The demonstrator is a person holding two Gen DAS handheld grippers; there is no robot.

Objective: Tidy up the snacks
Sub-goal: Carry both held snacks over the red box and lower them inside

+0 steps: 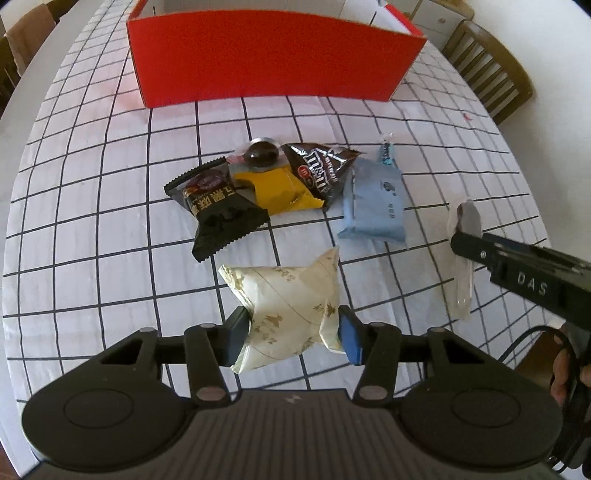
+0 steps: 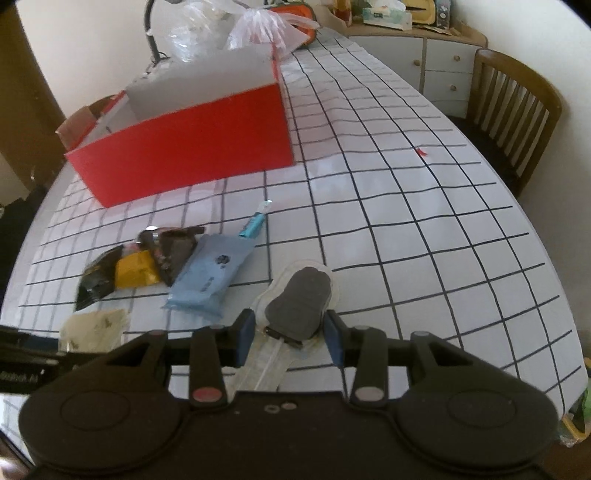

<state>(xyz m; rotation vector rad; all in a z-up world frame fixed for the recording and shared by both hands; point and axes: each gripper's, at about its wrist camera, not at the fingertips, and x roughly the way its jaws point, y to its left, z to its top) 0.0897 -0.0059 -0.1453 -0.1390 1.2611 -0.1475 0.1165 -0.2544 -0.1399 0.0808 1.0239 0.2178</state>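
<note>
My left gripper (image 1: 291,334) is shut on a cream snack packet (image 1: 288,306) and holds it over the checked tablecloth. My right gripper (image 2: 290,334) is shut on a clear packet with a dark grey snack on a stick (image 2: 297,299); that packet also shows in the left wrist view (image 1: 461,254). A pile of snacks lies ahead: a black packet (image 1: 218,210), a yellow packet (image 1: 277,190), a brown M&M's bag (image 1: 319,168), a dark round sweet (image 1: 262,153), a light blue packet (image 1: 375,205) and a small teal wrapper (image 1: 386,151). The red box (image 1: 273,57) stands open behind them.
The checked tablecloth (image 2: 424,240) covers the table. Plastic bags (image 2: 258,26) lie behind the red box (image 2: 184,147). A wooden chair (image 2: 513,110) stands at the right edge, a cabinet (image 2: 424,59) behind it. A small red scrap (image 2: 421,151) lies on the cloth.
</note>
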